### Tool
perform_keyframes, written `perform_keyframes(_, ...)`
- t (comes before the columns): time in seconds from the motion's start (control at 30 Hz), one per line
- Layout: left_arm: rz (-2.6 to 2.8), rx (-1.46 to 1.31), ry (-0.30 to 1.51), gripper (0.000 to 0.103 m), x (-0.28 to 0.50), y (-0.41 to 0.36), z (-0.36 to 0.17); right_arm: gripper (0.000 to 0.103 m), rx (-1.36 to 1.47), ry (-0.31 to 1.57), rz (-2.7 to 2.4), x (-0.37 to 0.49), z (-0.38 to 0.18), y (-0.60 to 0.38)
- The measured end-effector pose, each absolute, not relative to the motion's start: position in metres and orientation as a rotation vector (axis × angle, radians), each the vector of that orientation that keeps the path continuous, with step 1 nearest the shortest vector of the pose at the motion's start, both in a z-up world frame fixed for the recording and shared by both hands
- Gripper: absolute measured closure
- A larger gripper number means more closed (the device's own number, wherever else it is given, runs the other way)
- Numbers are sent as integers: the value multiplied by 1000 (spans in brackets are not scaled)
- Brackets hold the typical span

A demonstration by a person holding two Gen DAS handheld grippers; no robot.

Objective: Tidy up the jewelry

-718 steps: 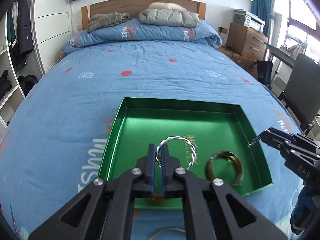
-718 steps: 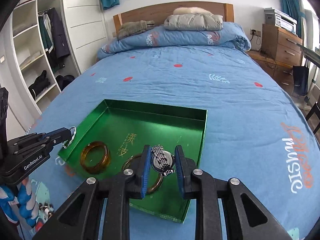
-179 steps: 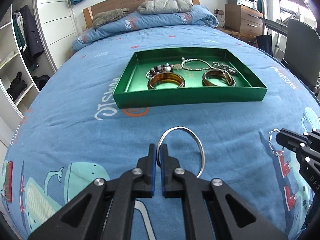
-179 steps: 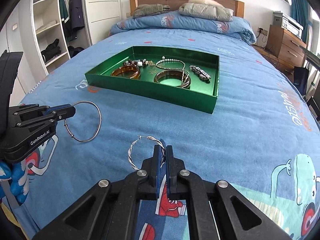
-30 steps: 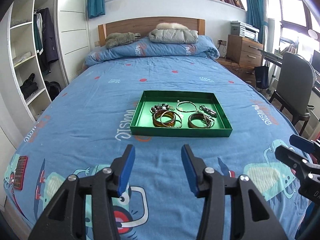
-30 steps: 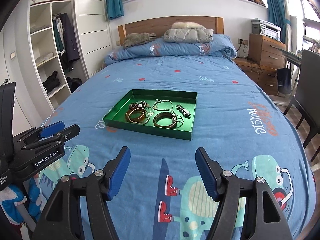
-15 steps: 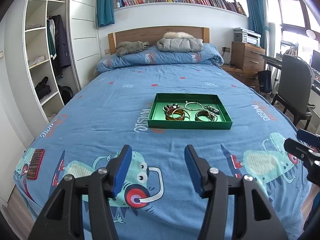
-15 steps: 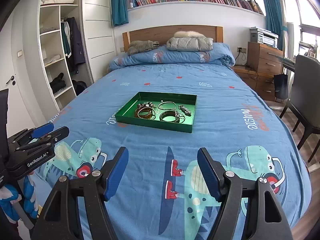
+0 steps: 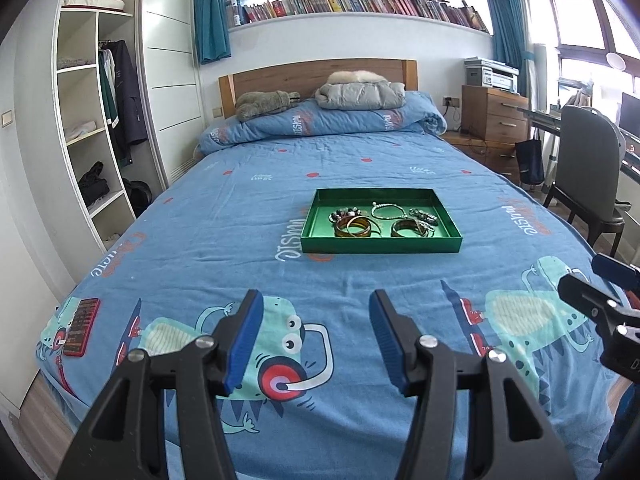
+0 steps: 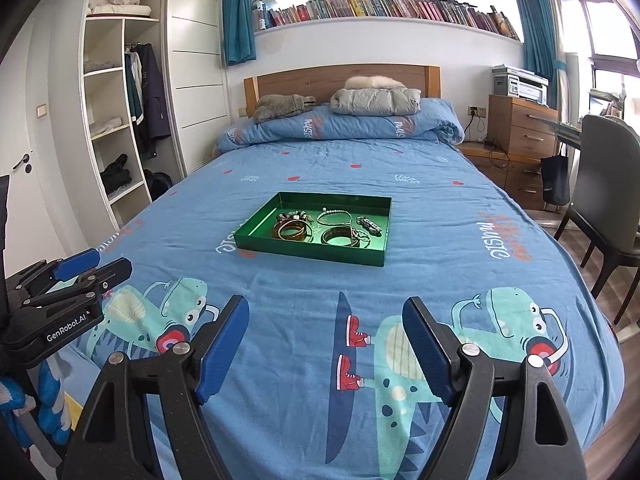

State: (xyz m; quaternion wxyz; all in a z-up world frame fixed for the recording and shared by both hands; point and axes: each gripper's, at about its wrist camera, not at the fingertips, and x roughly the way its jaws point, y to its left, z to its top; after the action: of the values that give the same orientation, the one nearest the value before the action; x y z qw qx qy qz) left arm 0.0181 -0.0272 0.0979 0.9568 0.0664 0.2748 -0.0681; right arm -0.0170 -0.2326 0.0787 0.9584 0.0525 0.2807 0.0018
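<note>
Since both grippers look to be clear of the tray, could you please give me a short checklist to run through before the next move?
1. Left gripper carries nothing: ok, jaws wide, only bedspread between them.
2. Right gripper carries nothing: ok, its jaws are opening with nothing between them.
3. Jewelry sits inside the green tray: ok, amber bangle, dark bangle, beaded bracelet and pearl strand all lie within its walls.
4. Tray rests flat on the bed: ok.
5. No jewelry left loose on the bedspread: ok in both views; the near edge below the grippers is hidden.
6. Red phone near the bed's edge: cannot tell whether it is secure.
</note>
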Motion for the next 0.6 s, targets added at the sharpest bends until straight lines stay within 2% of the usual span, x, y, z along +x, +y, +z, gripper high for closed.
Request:
perform_keyframes(0.17,-144,140,549,50,15,-30,97,19,105,556,1,-19,75,-232)
perform_keyframes(0.33,-146,130,546,50,13,-31,94,1,110,533,-1,-21,74,-229)
perform_keyframes(0.6,-148,115,542,49,16,-27,93,0,75,506,-13,-20,72,-219)
